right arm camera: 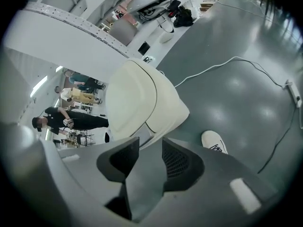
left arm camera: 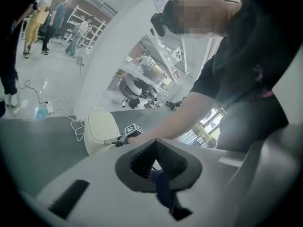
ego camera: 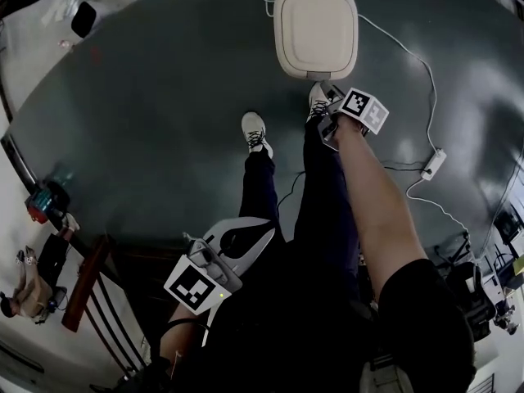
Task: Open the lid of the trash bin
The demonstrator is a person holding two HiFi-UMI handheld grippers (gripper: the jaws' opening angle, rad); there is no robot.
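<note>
The cream trash bin stands on the dark floor ahead of my feet, its lid down. My right gripper reaches out low to the bin's near edge. In the right gripper view its jaws stand open with nothing between them, and the bin fills the space just beyond the tips. My left gripper hangs close to my body, far from the bin. Its pads meet at the tips, shut on nothing. The left gripper view also shows the bin and the right gripper touching or almost touching its side.
A white cable runs from behind the bin to a power strip on the right. My two shoes stand just before the bin. A wooden chair is at lower left. People stand far off.
</note>
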